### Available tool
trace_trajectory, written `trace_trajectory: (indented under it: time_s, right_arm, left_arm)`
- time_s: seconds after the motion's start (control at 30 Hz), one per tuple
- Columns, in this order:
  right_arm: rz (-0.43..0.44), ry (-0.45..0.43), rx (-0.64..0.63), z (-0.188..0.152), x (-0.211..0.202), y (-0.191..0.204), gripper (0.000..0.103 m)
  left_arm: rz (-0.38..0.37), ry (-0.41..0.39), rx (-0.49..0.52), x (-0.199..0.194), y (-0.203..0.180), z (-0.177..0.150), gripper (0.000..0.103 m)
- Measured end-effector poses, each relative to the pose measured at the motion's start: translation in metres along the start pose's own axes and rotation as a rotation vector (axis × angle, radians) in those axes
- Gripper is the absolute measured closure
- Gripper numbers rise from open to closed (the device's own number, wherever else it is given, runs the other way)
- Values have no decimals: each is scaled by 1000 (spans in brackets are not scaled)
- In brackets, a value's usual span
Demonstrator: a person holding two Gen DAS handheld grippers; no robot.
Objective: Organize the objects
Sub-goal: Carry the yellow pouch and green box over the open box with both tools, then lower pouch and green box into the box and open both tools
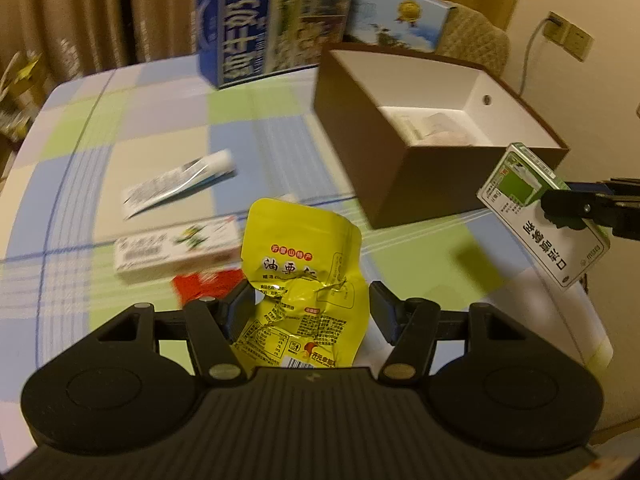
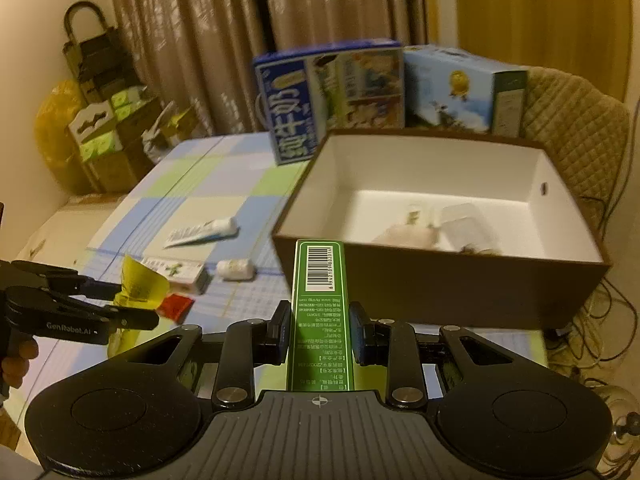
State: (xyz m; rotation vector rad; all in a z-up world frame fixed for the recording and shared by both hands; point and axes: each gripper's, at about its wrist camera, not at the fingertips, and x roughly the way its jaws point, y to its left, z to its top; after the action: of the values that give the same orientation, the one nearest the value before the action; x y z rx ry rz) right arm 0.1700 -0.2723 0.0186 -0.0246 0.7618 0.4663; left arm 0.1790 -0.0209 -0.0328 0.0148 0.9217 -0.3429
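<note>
1. The green medicine carton point(image 2: 319, 312) is pinched edge-on between my right tongs point(image 2: 319, 330), lifted off the table and just short of the brown box's point(image 2: 440, 280) near wall; from the left wrist view it hangs tilted to the right of that box.
2. My left tongs point(image 1: 310, 312) hold the yellow snack pouch point(image 1: 301, 276). One pad touches its crumpled side and the other looks apart, so I cannot tell whether they are truly pressed home.
3. To do this step well, I would carry the carton over the wall and lower it into the white interior before spreading the tongs, aiming beside the pale items point(image 2: 432, 228) already lying there.
4. The pouch is limp, so I judge it may slip; bring it second.
5. The toothpaste tube point(image 1: 180, 182), long white carton point(image 1: 176, 250), red packet point(image 1: 204, 284) and white roll point(image 2: 235, 270) lie on the checked tablecloth point(image 1: 160, 120).
</note>
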Motion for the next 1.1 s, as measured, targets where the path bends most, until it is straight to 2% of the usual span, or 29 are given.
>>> trace_trajectory:
  time_s: [0.33, 0.63, 0.87, 1.1]
  right_arm:
    - [-47, -66, 40, 22, -23, -52, 76]
    - [-94, -128, 68, 57, -25, -102, 76]
    - [-127, -142, 93, 79, -10, -140, 76]
    - [-154, -113, 129, 85, 12, -173, 76]
  left_arm:
    - [-47, -48, 78, 19, -50, 47, 45]
    - [-52, -85, 108, 45, -86, 100, 45]
    - [-38, -72, 99, 75, -104, 136, 45]
    - [2, -3, 83, 110, -115, 157, 45]
